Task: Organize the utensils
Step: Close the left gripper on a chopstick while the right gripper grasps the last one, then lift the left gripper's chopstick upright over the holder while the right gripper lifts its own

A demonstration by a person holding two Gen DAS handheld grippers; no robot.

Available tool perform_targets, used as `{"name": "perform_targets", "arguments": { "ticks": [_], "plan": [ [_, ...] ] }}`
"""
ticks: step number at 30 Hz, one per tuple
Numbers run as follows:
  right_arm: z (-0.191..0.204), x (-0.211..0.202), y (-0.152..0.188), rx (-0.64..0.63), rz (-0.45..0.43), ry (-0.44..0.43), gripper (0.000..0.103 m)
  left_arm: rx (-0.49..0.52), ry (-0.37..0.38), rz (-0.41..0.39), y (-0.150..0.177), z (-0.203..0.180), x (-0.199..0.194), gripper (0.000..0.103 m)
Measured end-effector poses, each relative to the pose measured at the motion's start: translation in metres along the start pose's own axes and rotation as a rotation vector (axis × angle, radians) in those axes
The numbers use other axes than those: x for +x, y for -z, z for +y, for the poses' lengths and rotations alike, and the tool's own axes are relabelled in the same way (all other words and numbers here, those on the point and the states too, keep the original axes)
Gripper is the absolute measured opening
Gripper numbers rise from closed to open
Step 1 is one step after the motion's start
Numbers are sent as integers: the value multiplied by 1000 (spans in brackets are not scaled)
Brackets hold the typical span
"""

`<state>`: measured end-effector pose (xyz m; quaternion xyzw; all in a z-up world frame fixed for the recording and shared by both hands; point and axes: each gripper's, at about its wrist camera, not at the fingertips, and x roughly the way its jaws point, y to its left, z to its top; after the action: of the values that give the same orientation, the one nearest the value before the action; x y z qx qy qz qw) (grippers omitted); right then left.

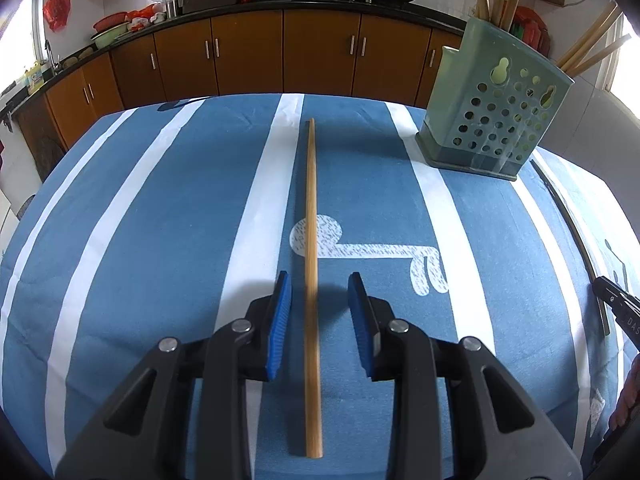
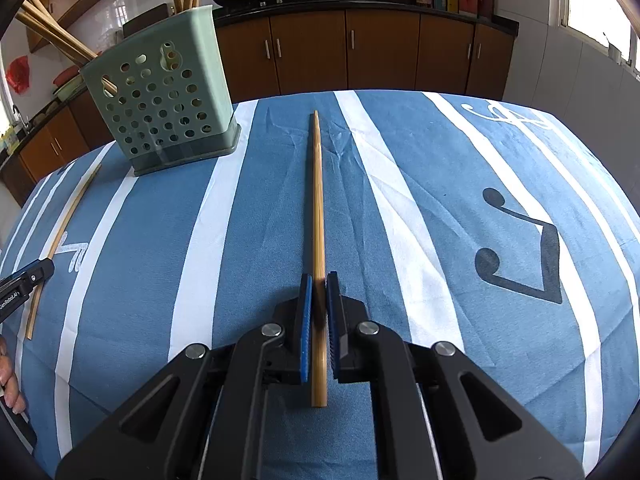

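Note:
A bamboo chopstick (image 1: 311, 240) lies flat on the blue striped cloth (image 1: 160, 220), pointing away from me. My left gripper (image 1: 320, 284) stands open astride its near part, with both blue pads clear of it. My right gripper (image 2: 319, 280) is shut on a second chopstick (image 2: 318, 200), which runs forward low over the cloth. A green perforated utensil holder (image 1: 496, 120) with several chopsticks in it stands at the far right of the left wrist view. The same holder (image 2: 168, 96) is at the far left of the right wrist view.
The table drops off at its far edge in front of brown cabinets (image 1: 320, 52). A black counter above them carries woks and kitchenware. In the right wrist view the left gripper's tip (image 2: 24, 280) and the first chopstick (image 2: 60, 240) sit at the left edge, with a hand (image 2: 10, 384) below.

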<state>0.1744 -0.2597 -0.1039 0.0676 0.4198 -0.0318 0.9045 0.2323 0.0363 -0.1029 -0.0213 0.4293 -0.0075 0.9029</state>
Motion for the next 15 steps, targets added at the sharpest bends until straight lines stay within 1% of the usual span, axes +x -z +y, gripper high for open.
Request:
{"name": "perform_targets", "arguments": {
  "ticks": [6,9,11,15],
  "plan": [
    [1,-1,1,-3,0,3,9,-16,3,-3,2,4,-3,31],
    [1,-2,3,-6,1,4,9,-27,10,3,8,8,-9,31],
    [2,-4,5,-8,1,3,9,-21,8,2,12,8,-12,31],
    [2,-6,8,-5,2,-6,9,12,-5,2,19,2,-16,28]
  ]
}}
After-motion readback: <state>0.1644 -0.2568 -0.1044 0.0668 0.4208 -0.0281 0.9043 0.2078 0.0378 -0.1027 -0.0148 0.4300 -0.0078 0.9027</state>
